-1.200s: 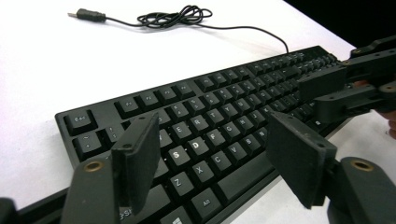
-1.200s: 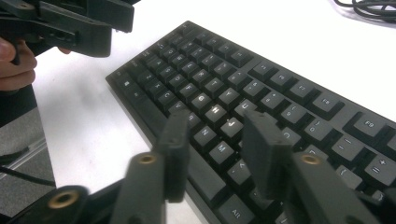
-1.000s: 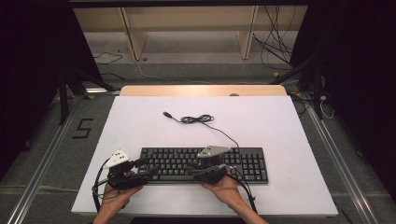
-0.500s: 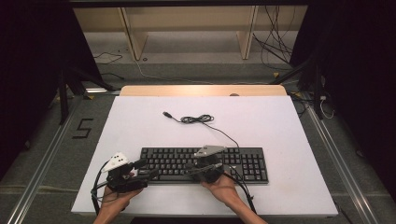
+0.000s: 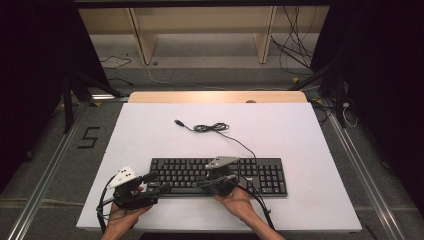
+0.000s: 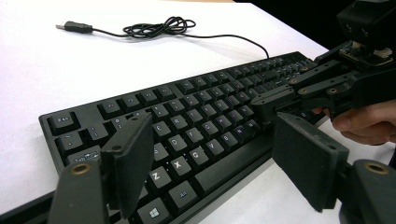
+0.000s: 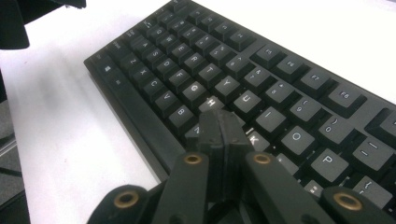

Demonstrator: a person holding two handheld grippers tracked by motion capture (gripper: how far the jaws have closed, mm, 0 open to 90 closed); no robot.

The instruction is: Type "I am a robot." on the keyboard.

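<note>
Showing white legends such as Z, X, G, H, K and P, the black keyboard (image 5: 218, 176) is lying along the near edge of the white table (image 5: 300, 135). The right gripper (image 7: 219, 128) is pressing its closed, empty jaws onto the middle keys, having just been closing. The left gripper (image 6: 212, 161) is hovering wide open and empty over the keyboard's left end, while the coiled USB cable (image 5: 210, 128) is trailing across the open far half.

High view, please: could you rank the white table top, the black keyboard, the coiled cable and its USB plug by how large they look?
1. White table top
2. Black keyboard
3. Coiled cable
4. USB plug

Each step down is plain, so no ties.
</note>
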